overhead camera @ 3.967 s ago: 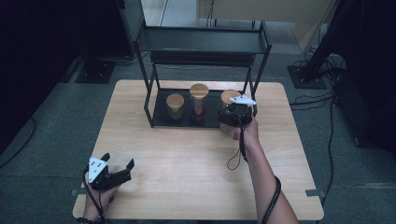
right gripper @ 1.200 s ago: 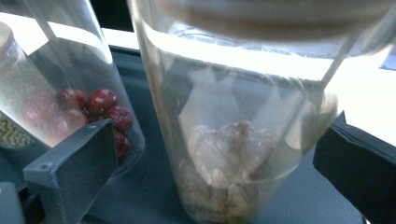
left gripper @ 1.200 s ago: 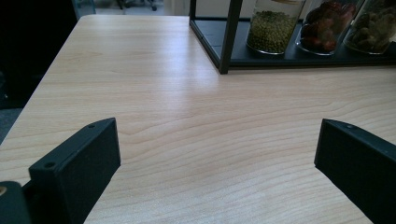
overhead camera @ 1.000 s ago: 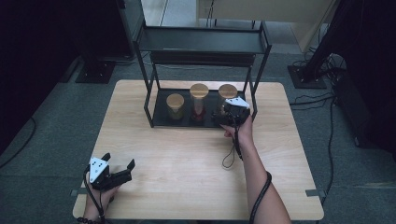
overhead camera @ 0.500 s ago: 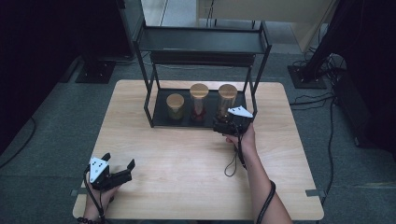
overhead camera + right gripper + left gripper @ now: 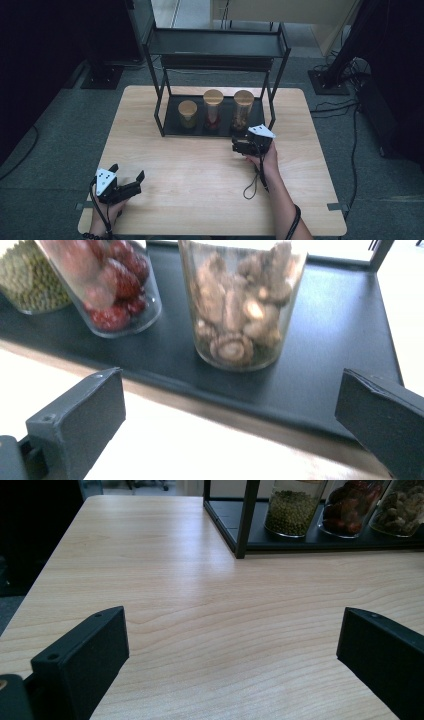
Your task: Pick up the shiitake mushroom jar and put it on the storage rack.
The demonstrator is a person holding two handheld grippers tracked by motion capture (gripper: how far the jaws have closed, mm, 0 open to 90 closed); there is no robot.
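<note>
From above, the right gripper (image 6: 239,146) is drawing back from the mushroom jar (image 6: 243,110), now standing alone on the rack (image 6: 172,127); the left gripper (image 6: 129,182) is resting near the table (image 6: 200,175) corner. The left gripper view is showing wide jaws over bare wood. The right gripper view is showing wide, empty jaws facing the mushroom jar (image 6: 242,305) beside the date jar (image 6: 107,285)
</note>
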